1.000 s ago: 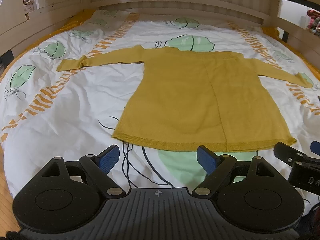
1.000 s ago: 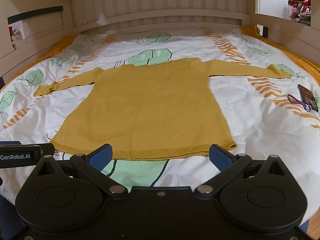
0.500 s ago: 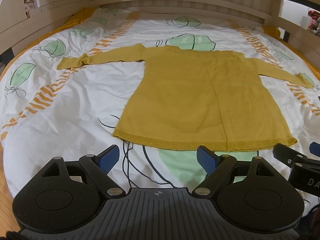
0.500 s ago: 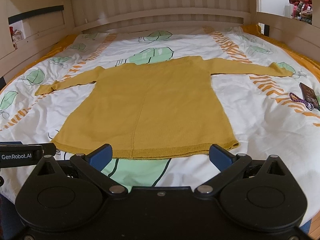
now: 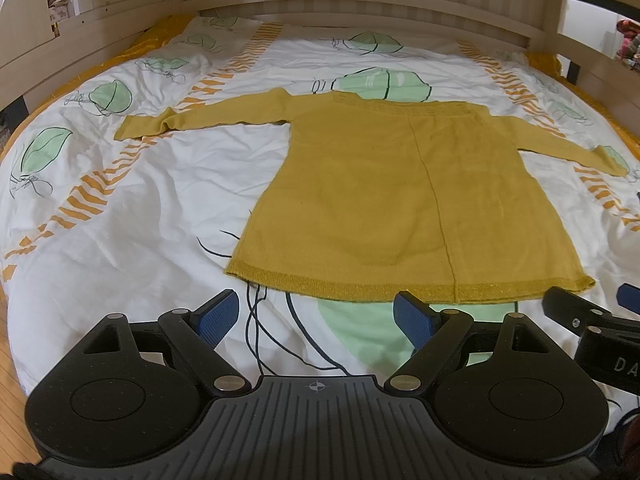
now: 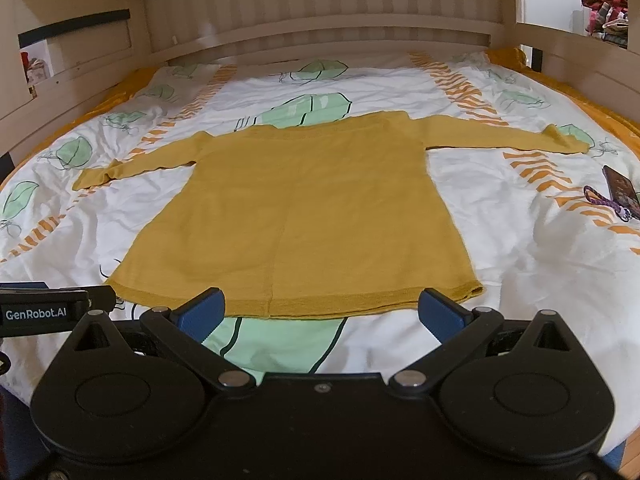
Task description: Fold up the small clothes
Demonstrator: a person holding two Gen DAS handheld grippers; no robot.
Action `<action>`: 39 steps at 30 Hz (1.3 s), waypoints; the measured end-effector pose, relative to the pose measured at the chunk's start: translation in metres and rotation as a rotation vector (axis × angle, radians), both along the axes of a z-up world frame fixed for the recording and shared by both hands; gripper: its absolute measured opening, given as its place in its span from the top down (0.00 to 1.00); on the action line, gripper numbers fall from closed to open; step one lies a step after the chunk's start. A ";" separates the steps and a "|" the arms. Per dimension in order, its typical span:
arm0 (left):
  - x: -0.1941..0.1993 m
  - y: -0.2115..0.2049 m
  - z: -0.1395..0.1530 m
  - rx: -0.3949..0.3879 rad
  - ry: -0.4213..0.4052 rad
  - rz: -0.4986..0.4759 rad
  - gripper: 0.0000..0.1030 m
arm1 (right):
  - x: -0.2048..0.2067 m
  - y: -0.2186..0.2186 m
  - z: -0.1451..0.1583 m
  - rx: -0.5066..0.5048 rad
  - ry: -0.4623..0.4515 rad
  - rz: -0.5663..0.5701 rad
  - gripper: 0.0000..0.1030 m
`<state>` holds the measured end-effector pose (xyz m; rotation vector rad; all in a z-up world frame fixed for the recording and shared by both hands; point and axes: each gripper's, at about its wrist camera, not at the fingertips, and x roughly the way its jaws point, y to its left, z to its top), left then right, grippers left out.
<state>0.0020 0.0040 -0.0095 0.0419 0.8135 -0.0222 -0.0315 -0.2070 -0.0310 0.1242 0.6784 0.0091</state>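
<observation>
A small mustard-yellow knit sweater [image 5: 392,196] [image 6: 304,220] lies flat on the bed, hem toward me, both sleeves stretched out sideways. My left gripper [image 5: 316,314] is open just short of the hem, near its left half, with nothing between the blue pads. My right gripper [image 6: 320,310] is open too, its pads level with the hem edge toward the right half, holding nothing. In the left wrist view the right gripper's black finger [image 5: 576,312] shows at the right edge. The left gripper's labelled body [image 6: 44,312] shows at the left edge of the right wrist view.
The bed has a white duvet [image 5: 132,208] printed with green leaves and orange stripes, ringed by a wooden headboard and side rails [image 6: 320,36]. A dark phone with a purple strap [image 6: 620,192] lies on the duvet at the right. Wooden floor shows at the lower left [image 5: 8,352].
Both grippers have edged forward toward the hem; the sweater sits slightly lower and closer in both views. The sweater itself has not moved, and both grippers stay open.
</observation>
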 end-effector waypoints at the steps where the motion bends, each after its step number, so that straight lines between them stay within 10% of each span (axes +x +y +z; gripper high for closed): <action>1: 0.000 0.000 0.000 0.001 0.001 0.001 0.18 | 0.000 0.000 0.000 0.000 0.001 0.001 0.01; 22: 0.006 0.000 -0.001 -0.011 0.034 -0.001 0.18 | 0.006 -0.001 -0.004 0.031 0.037 0.019 0.01; 39: 0.052 0.016 0.008 -0.092 0.080 -0.013 0.18 | 0.040 -0.041 -0.013 0.276 0.211 0.020 0.01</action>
